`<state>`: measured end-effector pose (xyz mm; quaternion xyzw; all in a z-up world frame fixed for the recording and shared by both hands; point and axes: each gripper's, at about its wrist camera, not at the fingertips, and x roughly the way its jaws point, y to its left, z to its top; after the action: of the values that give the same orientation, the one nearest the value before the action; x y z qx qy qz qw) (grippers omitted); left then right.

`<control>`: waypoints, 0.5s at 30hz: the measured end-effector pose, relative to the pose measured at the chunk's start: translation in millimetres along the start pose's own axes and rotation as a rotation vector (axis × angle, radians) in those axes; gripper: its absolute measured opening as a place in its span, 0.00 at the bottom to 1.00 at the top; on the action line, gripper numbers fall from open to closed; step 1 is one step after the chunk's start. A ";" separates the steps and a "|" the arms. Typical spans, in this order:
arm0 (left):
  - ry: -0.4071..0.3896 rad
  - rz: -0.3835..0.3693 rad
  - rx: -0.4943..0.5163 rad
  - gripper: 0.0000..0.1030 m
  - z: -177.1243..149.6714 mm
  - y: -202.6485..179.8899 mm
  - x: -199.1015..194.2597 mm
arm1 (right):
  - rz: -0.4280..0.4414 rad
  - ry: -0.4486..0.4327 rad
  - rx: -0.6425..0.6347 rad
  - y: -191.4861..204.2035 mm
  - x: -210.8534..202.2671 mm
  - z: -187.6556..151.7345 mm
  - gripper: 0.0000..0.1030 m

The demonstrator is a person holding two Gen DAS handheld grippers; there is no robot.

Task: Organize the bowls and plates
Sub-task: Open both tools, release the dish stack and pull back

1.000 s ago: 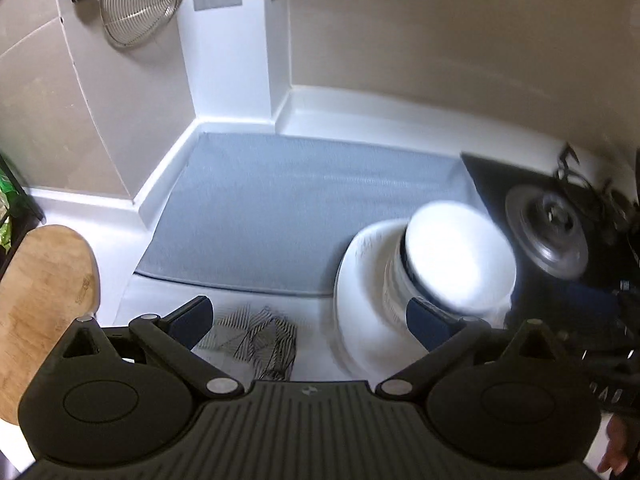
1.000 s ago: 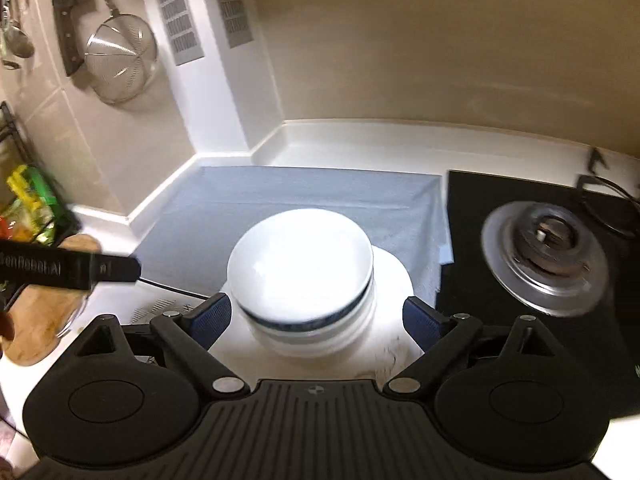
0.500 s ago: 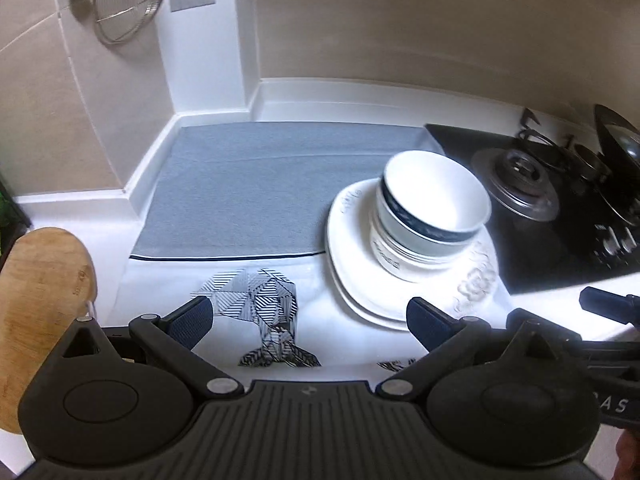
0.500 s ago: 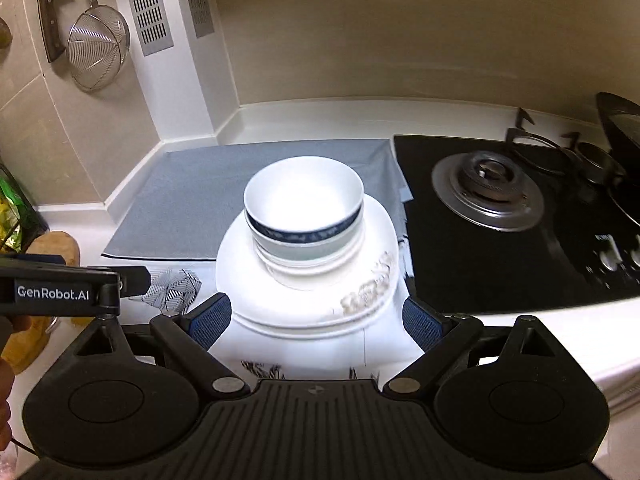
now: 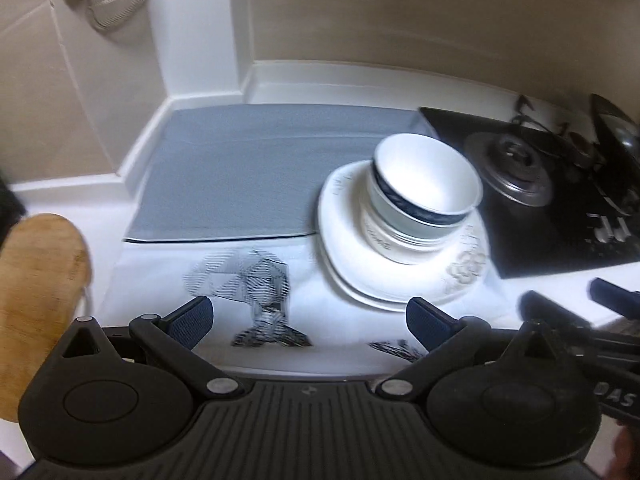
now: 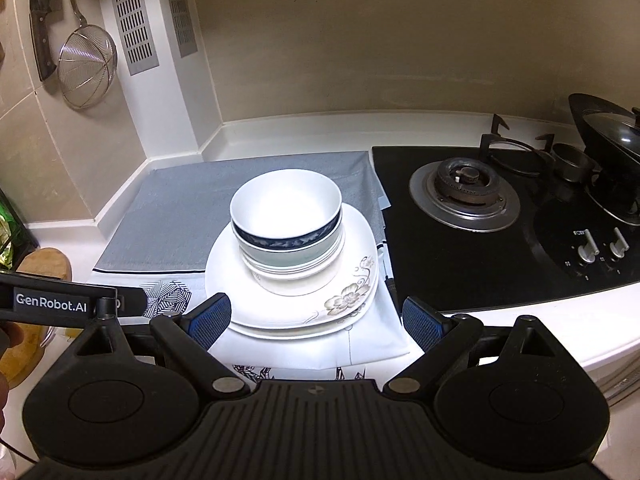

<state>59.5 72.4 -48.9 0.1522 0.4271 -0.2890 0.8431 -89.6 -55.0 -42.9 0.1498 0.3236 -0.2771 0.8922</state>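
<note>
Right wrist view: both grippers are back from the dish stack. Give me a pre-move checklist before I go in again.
1. Right gripper open, empty: ok.
2. Left gripper open, empty: ok.
3. White bowl with dark blue band nested upright on the bowls below: ok.
4. Square white floral plates stacked flat, edges roughly aligned: ok.
5. Stack clear of the black gas hob: ok, but close beside it.
6. Number of bowls under the top one: cannot tell.
</note>
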 end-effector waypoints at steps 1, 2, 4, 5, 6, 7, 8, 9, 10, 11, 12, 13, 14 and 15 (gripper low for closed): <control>-0.005 0.015 -0.001 1.00 1.2 1.0 0.8 | -0.002 0.001 0.002 -0.6 0.2 0.2 0.91; -0.012 0.025 -0.006 1.00 2.1 1.4 0.9 | -0.002 0.002 0.001 -0.7 0.7 0.4 0.91; -0.032 0.039 -0.006 1.00 5.0 2.1 0.0 | -0.002 0.003 -0.005 -0.5 2.2 2.4 0.91; -0.044 0.046 0.002 1.00 5.8 1.6 -0.8 | -0.001 0.003 -0.009 -0.2 2.9 3.5 0.91; -0.053 0.052 0.013 1.00 6.9 0.9 -1.2 | 0.001 0.004 -0.013 0.4 3.5 4.2 0.91; -0.056 0.053 0.018 1.00 7.8 0.4 -1.3 | 0.004 0.005 -0.019 1.1 4.3 4.9 0.91; -0.055 0.049 0.019 1.00 8.7 0.4 -0.7 | 0.008 0.005 -0.024 2.1 5.0 5.4 0.91; -0.053 0.039 0.018 1.00 8.8 0.0 -0.3 | 0.013 0.005 -0.029 3.1 5.8 6.0 0.91; -0.048 0.024 0.012 1.00 8.9 0.4 0.5 | 0.015 0.008 -0.033 3.9 6.7 6.8 0.91; -0.045 0.015 0.007 1.00 9.2 1.0 1.3 | 0.015 0.009 -0.038 4.9 7.7 7.2 0.91; -0.044 0.015 0.007 1.00 9.7 0.9 2.1 | 0.015 0.011 -0.041 5.8 8.5 7.5 0.91; -0.044 0.019 0.012 1.00 9.1 -0.2 2.4 | 0.015 0.012 -0.044 6.1 9.2 7.9 0.91; -0.044 0.022 0.017 1.00 9.1 -1.0 2.8 | 0.014 0.014 -0.046 6.5 10.1 8.4 0.91; -0.045 0.024 0.024 1.00 9.0 -1.7 3.1 | 0.012 0.016 -0.047 6.8 11.1 8.7 0.91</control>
<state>65.6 65.4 -46.1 0.1608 0.4026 -0.2872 0.8541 -74.2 -57.8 -43.1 0.1329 0.3363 -0.2628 0.8945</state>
